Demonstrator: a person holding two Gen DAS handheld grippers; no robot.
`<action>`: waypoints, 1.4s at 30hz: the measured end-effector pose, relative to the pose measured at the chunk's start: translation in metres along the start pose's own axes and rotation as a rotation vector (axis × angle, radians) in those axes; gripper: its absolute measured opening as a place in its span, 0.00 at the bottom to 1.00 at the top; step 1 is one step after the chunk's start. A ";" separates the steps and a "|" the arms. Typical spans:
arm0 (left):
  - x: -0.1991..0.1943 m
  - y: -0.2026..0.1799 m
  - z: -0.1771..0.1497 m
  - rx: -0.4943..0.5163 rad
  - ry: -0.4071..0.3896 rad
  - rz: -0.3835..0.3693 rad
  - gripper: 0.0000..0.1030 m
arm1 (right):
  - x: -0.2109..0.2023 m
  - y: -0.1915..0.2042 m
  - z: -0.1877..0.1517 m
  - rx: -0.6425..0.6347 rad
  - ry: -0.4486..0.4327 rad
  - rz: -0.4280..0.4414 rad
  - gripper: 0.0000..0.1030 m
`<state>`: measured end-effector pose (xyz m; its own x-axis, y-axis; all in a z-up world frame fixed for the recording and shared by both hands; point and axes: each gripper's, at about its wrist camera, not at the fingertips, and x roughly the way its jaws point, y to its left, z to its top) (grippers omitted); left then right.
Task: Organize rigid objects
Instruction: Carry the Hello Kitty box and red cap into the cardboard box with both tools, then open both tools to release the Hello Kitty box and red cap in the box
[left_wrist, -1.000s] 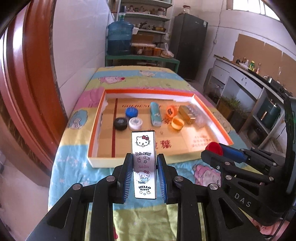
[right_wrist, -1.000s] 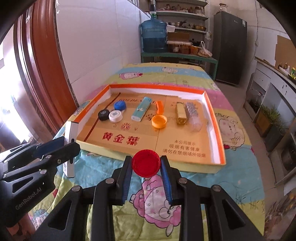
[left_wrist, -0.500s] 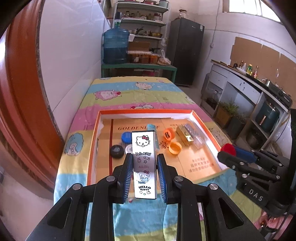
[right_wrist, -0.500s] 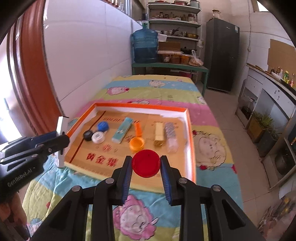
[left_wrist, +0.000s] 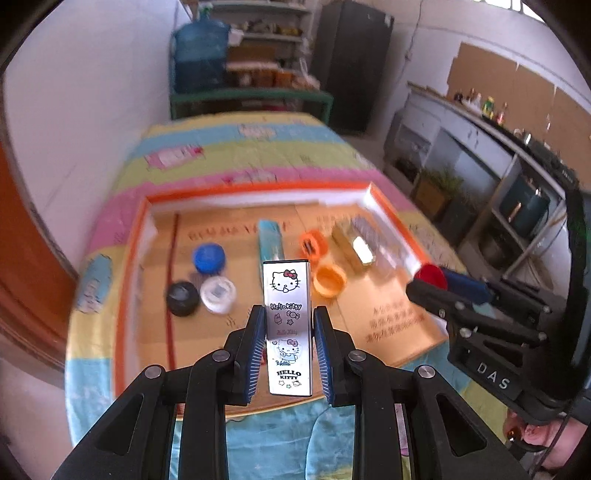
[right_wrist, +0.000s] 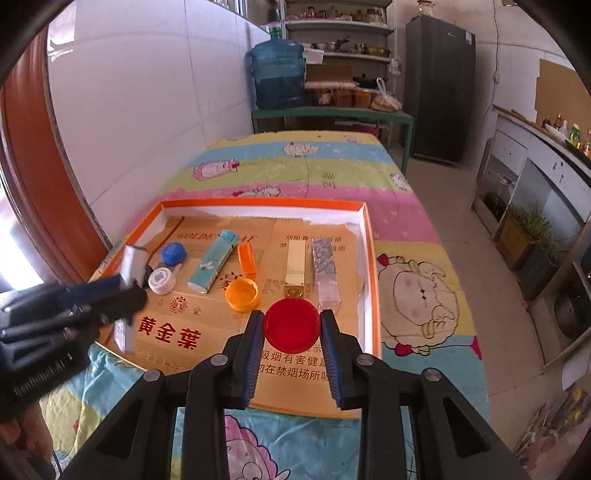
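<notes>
Left gripper (left_wrist: 289, 341) pinches Hello Kitty lighter (left_wrist: 287, 317), long axis upright, above tray (right_wrist: 373, 295) near-left area. Right gripper (right_wrist: 291, 326) pinches red cap (right_wrist: 291, 325) over near-right corner, beside gold lighter (right_wrist: 295, 267).

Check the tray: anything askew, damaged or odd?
Mostly tidy. The tray's paper lining is torn near the far right corner. The teal lighter lies diagonal, while the gold lighter lies straight. Nothing spilled.
</notes>
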<state>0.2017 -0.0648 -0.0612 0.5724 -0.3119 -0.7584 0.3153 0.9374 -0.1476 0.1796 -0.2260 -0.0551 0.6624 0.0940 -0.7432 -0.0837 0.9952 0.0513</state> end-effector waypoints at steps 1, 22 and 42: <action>0.006 0.000 -0.001 0.002 0.016 -0.001 0.26 | 0.004 0.000 0.000 -0.002 0.007 0.000 0.30; 0.053 0.000 -0.006 0.014 0.107 0.032 0.26 | 0.044 0.001 -0.007 -0.014 0.069 0.000 0.30; 0.041 0.011 -0.018 -0.028 0.053 0.004 0.64 | 0.049 0.010 -0.014 -0.040 0.060 -0.018 0.52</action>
<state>0.2149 -0.0643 -0.1058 0.5326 -0.3004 -0.7912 0.2915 0.9428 -0.1617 0.2005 -0.2122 -0.1001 0.6182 0.0733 -0.7826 -0.1030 0.9946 0.0118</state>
